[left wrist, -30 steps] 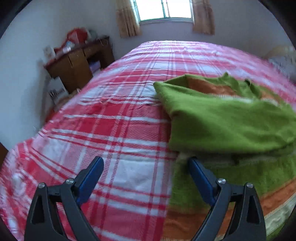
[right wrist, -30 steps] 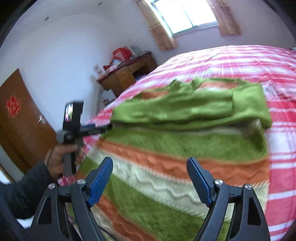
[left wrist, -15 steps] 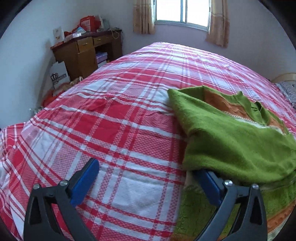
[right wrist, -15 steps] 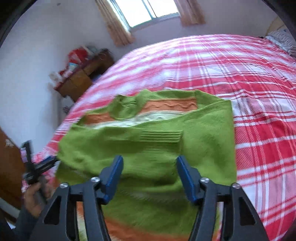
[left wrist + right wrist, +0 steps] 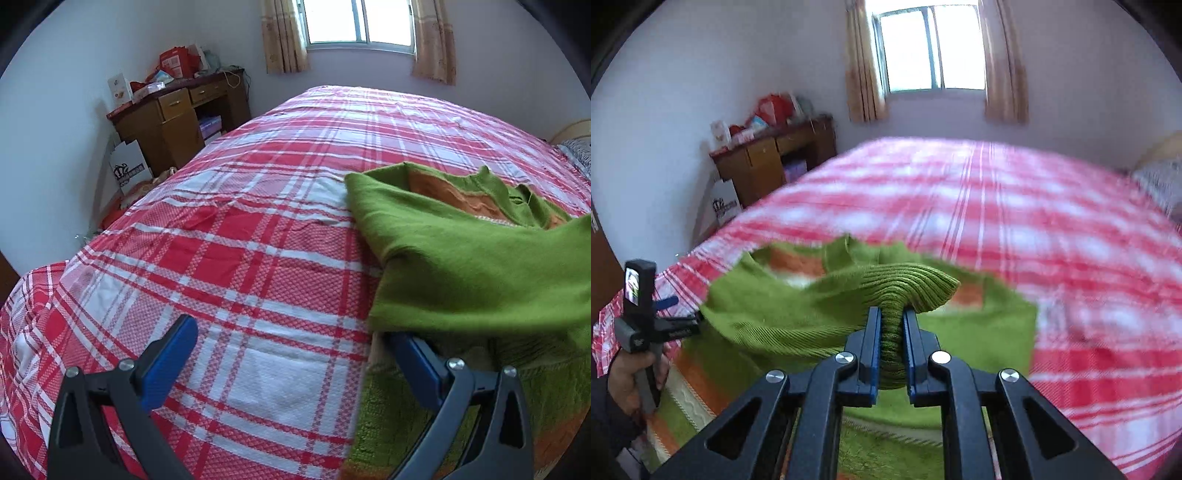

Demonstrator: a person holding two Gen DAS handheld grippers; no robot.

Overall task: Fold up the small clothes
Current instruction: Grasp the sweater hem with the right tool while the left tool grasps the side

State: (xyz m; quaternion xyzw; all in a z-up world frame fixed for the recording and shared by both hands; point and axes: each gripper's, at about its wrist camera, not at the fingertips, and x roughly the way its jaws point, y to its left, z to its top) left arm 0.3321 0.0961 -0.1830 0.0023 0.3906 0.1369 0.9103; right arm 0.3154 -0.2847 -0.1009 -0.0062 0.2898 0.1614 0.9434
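A green sweater with orange and cream stripes (image 5: 461, 266) lies on the red plaid bed (image 5: 258, 251), its sleeves folded over the body. My right gripper (image 5: 891, 325) is shut on the ribbed green sleeve cuff (image 5: 912, 288) and holds it lifted above the sweater body (image 5: 990, 332). My left gripper (image 5: 291, 350) is open and empty at the sweater's left edge; its right finger (image 5: 417, 362) sits under the folded sleeve's edge. It also shows in the right wrist view (image 5: 665, 314), held by a hand.
A wooden desk (image 5: 177, 118) with red items stands against the left wall, a white box (image 5: 129, 170) beside it. A window with curtains (image 5: 358, 29) is beyond the bed. A pillow (image 5: 576, 151) lies at far right.
My right gripper has closed on the sleeve cuff and lifted it; half a second ago it was open above the sweater. My left gripper stays open, shifted slightly.
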